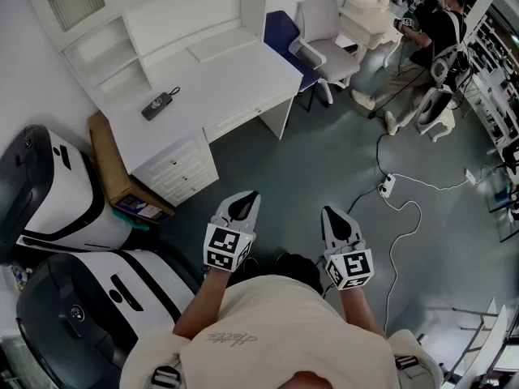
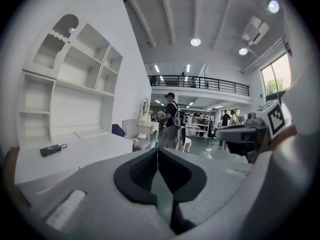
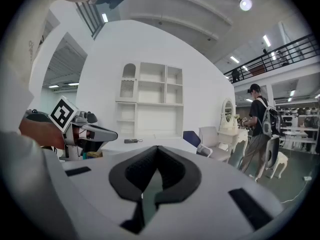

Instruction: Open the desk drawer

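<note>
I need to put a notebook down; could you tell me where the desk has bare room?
The desk top is bare from the black device to its end near the grey chair. Crowded beside the drawers: cardboard box, white machines.

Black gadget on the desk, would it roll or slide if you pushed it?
Probably slides, not rolls: the black gadget lies flat on the smooth white desk. Small and slim, so likely light. Its thin cord looks floppy.

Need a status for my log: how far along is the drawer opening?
Done: nothing; the desk drawers all look closed. In hand: nothing; left gripper and right gripper are shut, empty, away from the desk. Left: reach a drawer, grip it, pull.
</note>
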The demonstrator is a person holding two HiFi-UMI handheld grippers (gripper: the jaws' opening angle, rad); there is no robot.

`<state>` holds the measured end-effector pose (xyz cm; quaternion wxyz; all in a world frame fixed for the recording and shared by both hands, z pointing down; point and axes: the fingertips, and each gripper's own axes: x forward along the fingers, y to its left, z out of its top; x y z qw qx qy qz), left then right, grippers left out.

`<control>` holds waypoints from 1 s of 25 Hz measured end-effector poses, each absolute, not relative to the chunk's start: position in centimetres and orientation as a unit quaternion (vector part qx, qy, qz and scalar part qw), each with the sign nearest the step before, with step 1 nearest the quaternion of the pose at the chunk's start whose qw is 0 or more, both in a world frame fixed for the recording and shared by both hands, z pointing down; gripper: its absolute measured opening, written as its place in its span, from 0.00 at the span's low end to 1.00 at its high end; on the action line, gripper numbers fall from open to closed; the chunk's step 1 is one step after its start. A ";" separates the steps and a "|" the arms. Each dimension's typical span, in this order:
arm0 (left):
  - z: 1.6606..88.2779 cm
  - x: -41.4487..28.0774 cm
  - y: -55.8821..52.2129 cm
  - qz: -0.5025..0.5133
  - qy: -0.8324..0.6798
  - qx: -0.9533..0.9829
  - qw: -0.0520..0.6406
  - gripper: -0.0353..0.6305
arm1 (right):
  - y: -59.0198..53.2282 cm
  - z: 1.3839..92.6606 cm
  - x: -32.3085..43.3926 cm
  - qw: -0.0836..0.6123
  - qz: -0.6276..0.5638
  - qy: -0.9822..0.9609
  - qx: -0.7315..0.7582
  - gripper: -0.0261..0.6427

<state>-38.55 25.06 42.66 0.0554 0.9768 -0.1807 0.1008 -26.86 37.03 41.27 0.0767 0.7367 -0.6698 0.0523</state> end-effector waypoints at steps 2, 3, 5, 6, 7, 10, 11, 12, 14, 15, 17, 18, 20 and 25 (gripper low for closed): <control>42.7 -38.5 25.3 0.102 -0.181 0.977 0.056 0.08 | 37.2 41.4 -26.8 0.072 0.058 -0.675 0.732 0.04; 42.7 -38.5 25.4 0.103 -0.182 0.976 0.056 0.08 | 37.2 41.4 -26.7 0.069 0.061 -0.676 0.731 0.04; 42.8 -38.6 25.3 0.104 -0.183 0.976 0.057 0.08 | 37.2 41.4 -26.5 0.064 0.062 -0.675 0.732 0.04; 42.9 -38.7 25.2 0.104 -0.184 0.976 0.057 0.08 | 37.1 41.4 -26.3 0.064 0.061 -0.674 0.733 0.04; 43.1 -38.7 25.1 0.104 -0.185 0.975 0.058 0.08 | 37.0 41.4 -26.2 0.064 0.060 -0.674 0.734 0.04; 44.0 -38.3 24.4 0.106 -0.186 0.975 0.065 0.08 | 37.0 41.3 -25.8 0.063 0.059 -0.673 0.734 0.04; 44.3 -37.9 24.3 0.109 -0.184 0.975 0.068 0.08 | 37.1 41.4 -25.6 0.065 0.060 -0.673 0.734 0.04; 44.6 -37.4 24.2 0.111 -0.179 0.975 0.069 0.08 | 37.4 41.6 -25.3 0.068 0.062 -0.672 0.735 0.04; 45.1 -36.1 24.3 0.111 -0.168 0.977 0.068 0.08 | 38.0 42.2 -24.2 0.075 0.066 -0.665 0.740 0.04; 45.4 -35.3 24.2 0.112 -0.162 0.978 0.067 0.08 | 38.3 42.6 -23.4 0.074 0.069 -0.658 0.746 0.04; 46.0 -33.6 23.9 0.117 -0.148 0.980 0.069 0.08 | 38.6 43.5 -21.8 0.062 0.080 -0.646 0.756 0.04; 46.3 -32.7 23.7 0.122 -0.140 0.980 0.071 0.08 | 38.6 43.9 -21.2 0.055 0.088 -0.643 0.759 0.04; 46.5 -31.0 23.5 0.132 -0.129 0.980 0.072 0.08 | 38.5 44.8 -19.9 0.046 0.105 -0.637 0.762 0.04; 44.5 -26.3 21.3 0.136 -0.113 0.983 0.045 0.08 | 34.8 45.2 -15.8 0.068 0.100 -0.651 0.749 0.04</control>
